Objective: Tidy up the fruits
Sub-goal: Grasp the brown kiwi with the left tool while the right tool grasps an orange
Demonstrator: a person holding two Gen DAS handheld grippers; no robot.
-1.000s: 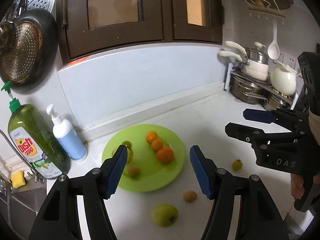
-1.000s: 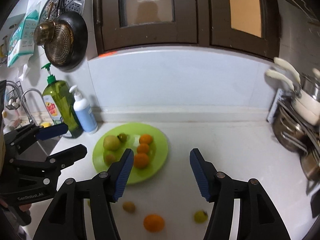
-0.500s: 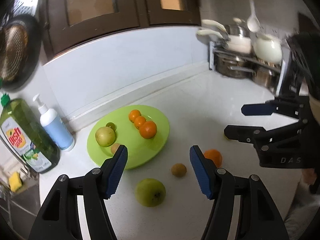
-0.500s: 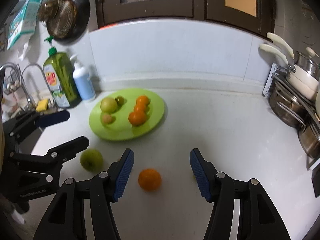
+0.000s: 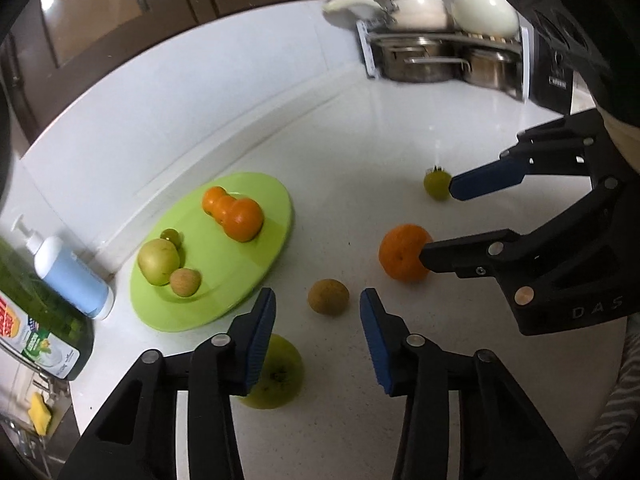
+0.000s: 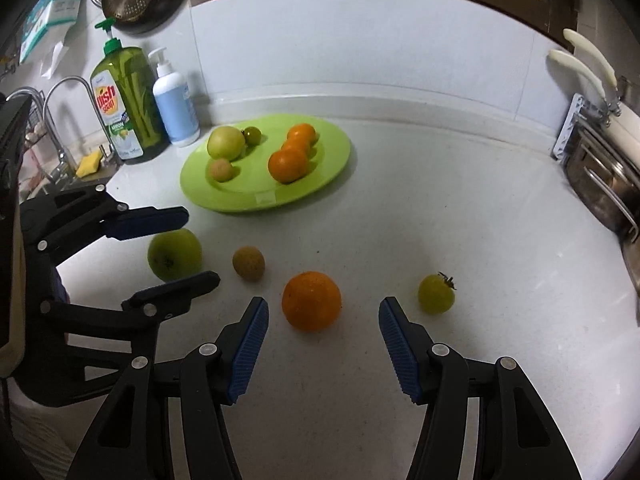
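A green plate (image 6: 320,184) (image 5: 272,216) holds three oranges, a green apple, a small green tomato and a brown fruit. Loose on the white counter lie a green apple (image 6: 175,255) (image 5: 276,378), a small brown fruit (image 6: 248,263) (image 5: 328,296), an orange (image 6: 311,301) (image 5: 402,252) and a green tomato (image 6: 436,293) (image 5: 437,185). My left gripper (image 5: 318,338) (image 6: 182,248) is open, the loose apple at its left finger, the brown fruit just ahead. My right gripper (image 6: 323,344) (image 5: 440,220) is open, the orange just ahead between its fingers.
A green dish-soap bottle (image 6: 124,100) and a white pump bottle (image 6: 174,100) stand by the tap (image 6: 60,92) at the left. A pot rack (image 5: 440,52) with pans stands at the right. The wall runs behind the plate.
Both grippers have come down and closer to the counter. The loose fruits now lie nearer the fingers; the left gripper has turned right, toward the brown fruit.
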